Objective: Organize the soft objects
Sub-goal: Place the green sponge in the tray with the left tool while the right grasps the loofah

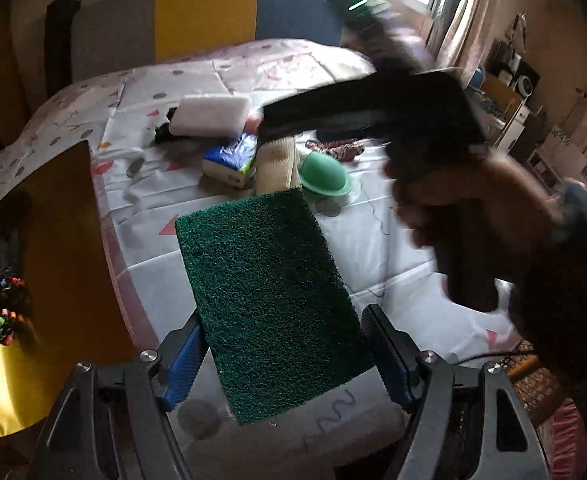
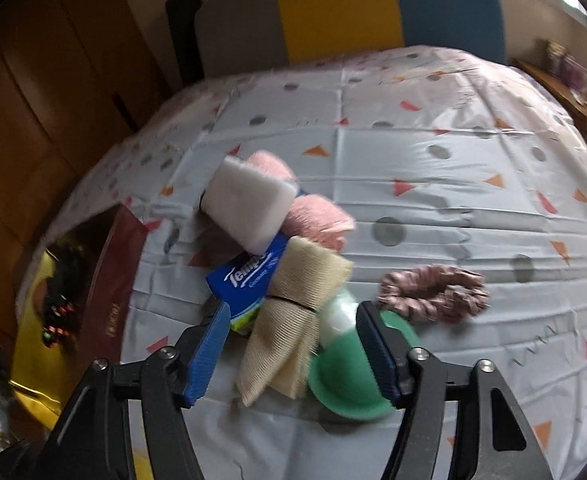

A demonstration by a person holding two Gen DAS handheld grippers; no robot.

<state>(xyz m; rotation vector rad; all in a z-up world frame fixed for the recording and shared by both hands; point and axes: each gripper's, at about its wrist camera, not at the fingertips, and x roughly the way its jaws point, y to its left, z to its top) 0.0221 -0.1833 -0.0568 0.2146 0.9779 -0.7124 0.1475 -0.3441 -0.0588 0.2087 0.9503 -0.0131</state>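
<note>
On the left, our left tongs [image 1: 283, 360] hold the green scouring pad [image 1: 269, 300] across its width, jaws spread wide with the pads pressed on its two long edges, lifted over the counter [image 1: 373, 248]. Left of it a yellow box [image 1: 9, 372] stands open, with dark hair ties inside; that looks like where the soft things go. We should keep the squeeze light so the pad does not buckle, and carry it flat over the box rim.

Further right, the pile waits on the counter: white sponge [image 2: 249, 208], tissue pack [image 2: 245, 280], beige cloth [image 2: 293, 312], green cup [image 2: 349, 376] and scrunchie [image 2: 433, 292]. Our right tongs [image 2: 293, 354] are about half open, straddling the cloth and the cup's edge, gripping nothing yet. We should centre on the cloth alone and close near its banded middle, leaving the cup outside the jaws.
</note>
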